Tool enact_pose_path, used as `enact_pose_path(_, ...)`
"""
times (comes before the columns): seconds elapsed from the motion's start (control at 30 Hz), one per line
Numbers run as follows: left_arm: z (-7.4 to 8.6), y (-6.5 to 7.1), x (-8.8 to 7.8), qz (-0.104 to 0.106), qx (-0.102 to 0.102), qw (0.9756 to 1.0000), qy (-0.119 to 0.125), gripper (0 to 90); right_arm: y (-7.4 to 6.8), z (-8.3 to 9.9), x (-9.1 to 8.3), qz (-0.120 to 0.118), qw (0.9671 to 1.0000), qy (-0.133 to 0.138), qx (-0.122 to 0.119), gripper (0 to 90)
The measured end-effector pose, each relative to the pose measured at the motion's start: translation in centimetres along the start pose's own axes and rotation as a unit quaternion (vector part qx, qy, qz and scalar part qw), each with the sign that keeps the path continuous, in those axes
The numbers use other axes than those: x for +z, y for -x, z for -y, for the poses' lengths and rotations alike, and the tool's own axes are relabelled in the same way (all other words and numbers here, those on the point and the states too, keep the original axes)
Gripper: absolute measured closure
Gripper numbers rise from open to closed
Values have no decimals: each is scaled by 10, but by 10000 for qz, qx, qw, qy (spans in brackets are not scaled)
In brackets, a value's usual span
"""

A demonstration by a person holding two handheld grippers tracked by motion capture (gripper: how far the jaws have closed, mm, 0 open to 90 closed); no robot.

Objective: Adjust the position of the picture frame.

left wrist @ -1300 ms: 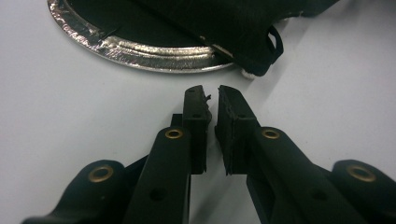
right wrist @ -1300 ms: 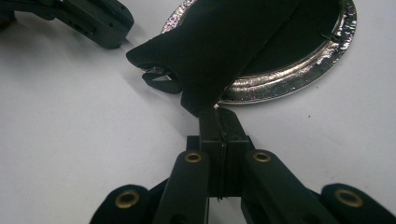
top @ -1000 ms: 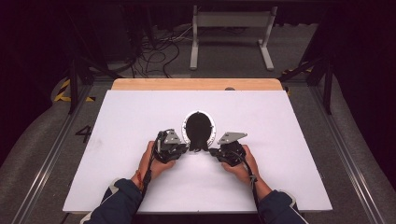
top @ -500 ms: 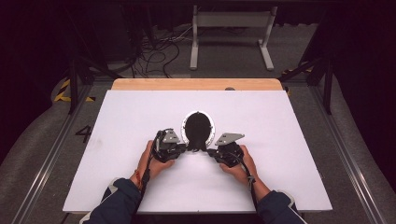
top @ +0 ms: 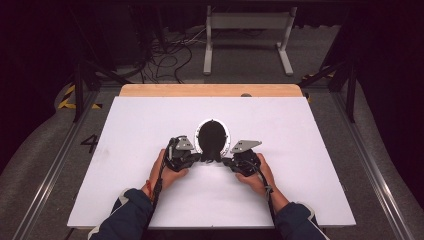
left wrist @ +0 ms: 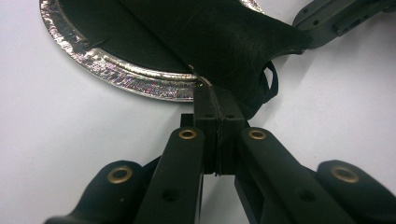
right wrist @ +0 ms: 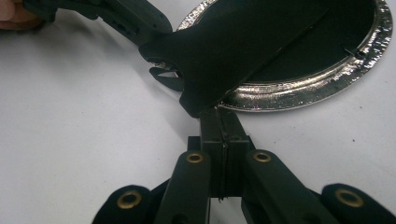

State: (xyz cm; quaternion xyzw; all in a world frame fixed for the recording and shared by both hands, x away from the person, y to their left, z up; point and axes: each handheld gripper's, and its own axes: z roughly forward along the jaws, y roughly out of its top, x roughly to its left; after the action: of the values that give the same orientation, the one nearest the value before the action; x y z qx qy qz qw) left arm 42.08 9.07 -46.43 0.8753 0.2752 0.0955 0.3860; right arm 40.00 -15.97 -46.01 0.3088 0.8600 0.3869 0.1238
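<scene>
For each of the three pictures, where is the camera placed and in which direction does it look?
High view: above the person's side, looking forward and down on the white table; forearms, both hands show.
Left gripper view: on the left gripper, looking along its shut jaws at black cloth on a silver plate.
Right gripper view: on the right gripper, facing the same cloth and plate.
Shared: cloth, plate, table.

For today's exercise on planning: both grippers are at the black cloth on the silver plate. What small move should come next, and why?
Probably a gentle outward pull. The left gripper and right gripper are each shut on a near corner of the cloth, which lies over the plate, its near edge bunched. Drawing the corners apart would likely spread it flat.
</scene>
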Motion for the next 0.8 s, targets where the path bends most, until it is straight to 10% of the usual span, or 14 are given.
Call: enact_pose_path(0.8,0,19,1,256,252,9994,30,900,-2,13,-18,-199,9997,-130,-94,900)
